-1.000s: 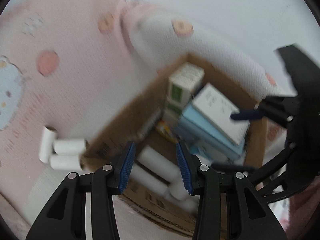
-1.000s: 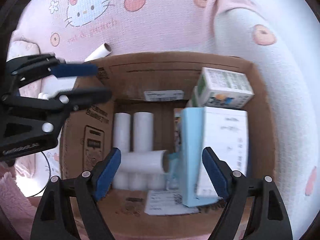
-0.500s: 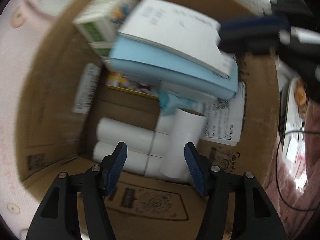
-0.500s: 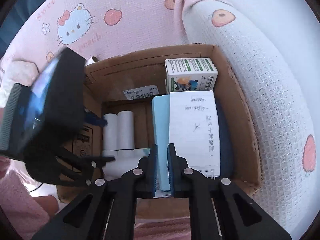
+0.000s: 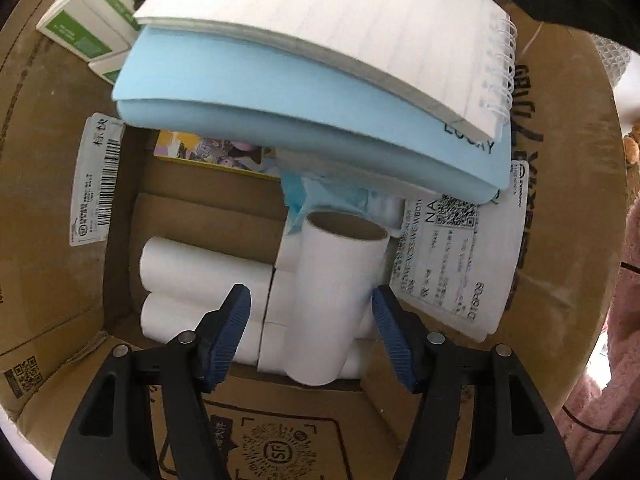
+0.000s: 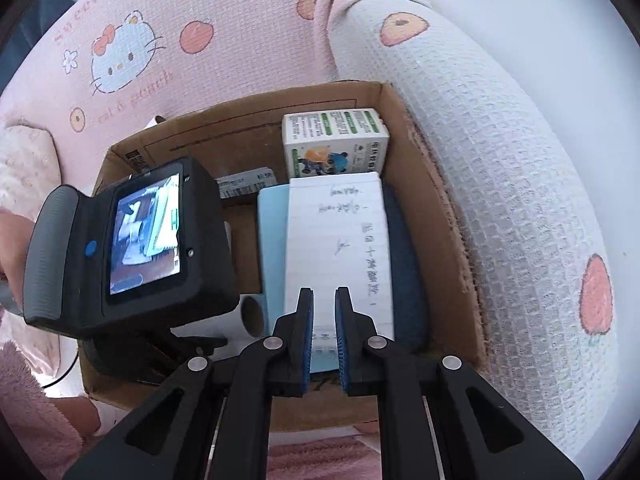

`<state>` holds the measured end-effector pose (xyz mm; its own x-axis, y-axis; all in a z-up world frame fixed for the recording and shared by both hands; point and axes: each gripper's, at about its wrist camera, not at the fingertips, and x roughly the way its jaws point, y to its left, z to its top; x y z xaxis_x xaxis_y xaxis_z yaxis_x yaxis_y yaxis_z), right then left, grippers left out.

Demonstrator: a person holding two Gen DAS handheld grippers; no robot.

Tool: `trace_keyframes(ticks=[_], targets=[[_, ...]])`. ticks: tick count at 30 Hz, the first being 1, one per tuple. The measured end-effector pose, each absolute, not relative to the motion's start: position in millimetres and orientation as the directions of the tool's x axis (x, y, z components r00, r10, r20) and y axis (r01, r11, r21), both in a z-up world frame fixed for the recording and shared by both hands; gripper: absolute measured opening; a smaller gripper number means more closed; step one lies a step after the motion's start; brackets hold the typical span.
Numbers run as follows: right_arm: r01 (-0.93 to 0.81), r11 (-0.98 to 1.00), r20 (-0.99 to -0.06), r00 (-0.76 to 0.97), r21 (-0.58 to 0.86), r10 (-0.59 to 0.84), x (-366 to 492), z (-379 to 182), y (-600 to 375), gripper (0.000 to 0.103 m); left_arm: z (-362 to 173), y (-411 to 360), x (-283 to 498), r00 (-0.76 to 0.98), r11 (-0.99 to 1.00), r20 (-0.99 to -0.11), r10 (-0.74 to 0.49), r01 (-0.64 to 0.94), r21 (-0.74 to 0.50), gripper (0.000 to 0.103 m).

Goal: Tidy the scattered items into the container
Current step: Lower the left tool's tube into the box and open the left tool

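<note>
Lying crosswise on sibling rolls (image 5: pixel 204 276), white cardboard tube (image 5: pixel 332 304).

Black left claw (image 5: pixel 310 328); ribbed blue pads (image 5: pixel 230 334); silver screws.

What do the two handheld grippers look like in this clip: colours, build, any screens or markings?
Both the left gripper and the right gripper have matte black plastic frames with cut-out arms and silver round pivot pins, and ribbed blue finger pads. The right view shows the left unit's black camera body, with a lit rear screen and a blue dot.
</note>
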<state>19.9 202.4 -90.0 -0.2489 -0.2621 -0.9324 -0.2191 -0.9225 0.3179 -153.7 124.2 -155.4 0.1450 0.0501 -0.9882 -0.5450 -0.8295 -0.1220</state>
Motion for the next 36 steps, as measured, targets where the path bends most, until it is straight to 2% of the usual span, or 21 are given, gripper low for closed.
trace_keyframes(ticks=[2, 3, 4, 14, 20, 24, 29, 36], targets=[[-0.223, -0.922, -0.932, -0.251, 0.318, -0.261, 20, -92, 204, 0.008, -156, 125, -154, 0.137, -0.842, -0.989, 0.060, -0.524, -0.124, 0.065], [-0.227, -0.919, -0.930, -0.255, 0.323, -0.264, 21, -92, 206, 0.008, -157, 125, -155, 0.140, -0.846, -0.988, 0.063, -0.518, -0.127, 0.060], [-0.230, -0.917, -0.929, -0.254, 0.327, -0.268, 21, -93, 207, 0.008, -158, 125, -155, 0.157, -0.846, -0.984, 0.078, -0.512, -0.149, 0.050], [-0.257, -0.892, -0.920, -0.230, 0.372, -0.317, 20, -105, 204, 0.008, -147, 119, -144, 0.159, -0.872, -0.983, 0.090, -0.465, -0.155, 0.048], [-0.235, -0.889, -0.907, -0.259, 0.393, -0.333, 22, -97, 200, 0.008, -122, 69, -161, 0.116, -0.954, -0.976, 0.186, -0.216, -0.207, 0.048], [-0.226, -0.888, -0.902, -0.271, 0.400, -0.337, 25, -93, 198, 0.008, -122, 36, -172, 0.076, -0.967, -0.964, 0.255, 0.001, -0.255, 0.047], [-0.207, -0.893, -0.899, -0.280, 0.399, -0.337, 31, -84, 192, 0.008, -130, 16, -175, 0.035, -0.937, -0.951, 0.308, 0.185, -0.297, 0.047], [-0.189, -0.902, -0.907, -0.254, 0.388, -0.336, 39, -84, 185, 0.008, -139, 5, -174, -0.004, -0.886, -0.930, 0.367, 0.304, -0.351, 0.047]])
